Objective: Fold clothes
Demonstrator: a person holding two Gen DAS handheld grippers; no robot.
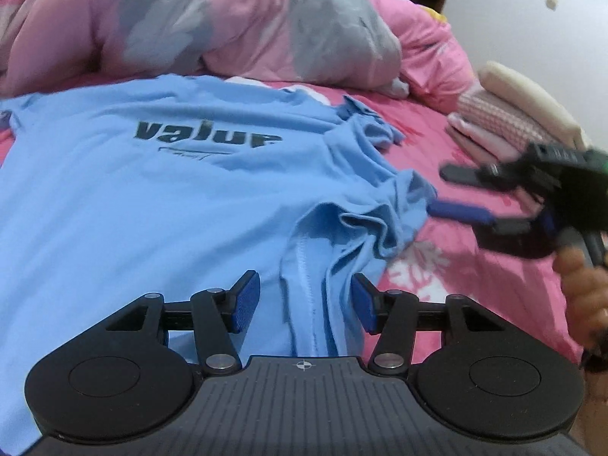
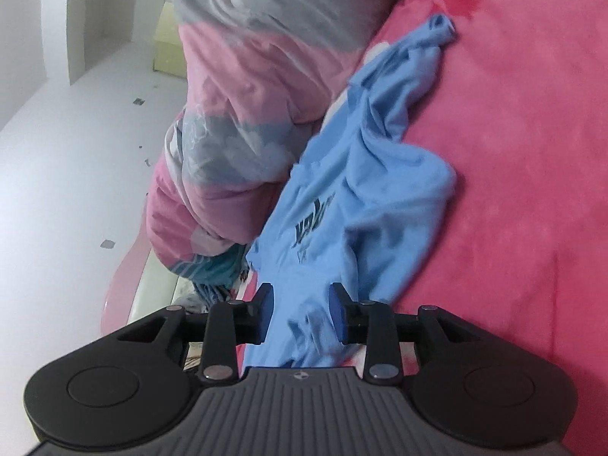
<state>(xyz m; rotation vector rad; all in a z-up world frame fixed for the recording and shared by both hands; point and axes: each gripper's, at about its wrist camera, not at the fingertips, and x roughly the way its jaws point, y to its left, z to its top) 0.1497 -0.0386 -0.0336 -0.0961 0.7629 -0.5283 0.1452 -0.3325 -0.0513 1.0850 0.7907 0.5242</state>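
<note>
Left claw (image 1: 306,306) stands half-wide astride the shirt (image 1: 152,197) hem, unpinched; right claw (image 2: 301,313) likewise gapes over bunched cloth. Likely step: smoothing the shirt on the bed (image 1: 456,266); next, pinching edges.

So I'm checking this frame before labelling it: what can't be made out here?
- Left wrist view: the right claw is motion-blurred; its grip is unclear.
- Left wrist view: the blue T-shirt runs under the left claw; its near hem is hidden.
- Left wrist view: small print under "value" is unreadable.
- Right wrist view: the quilt hides the shirt's far edge.
</note>
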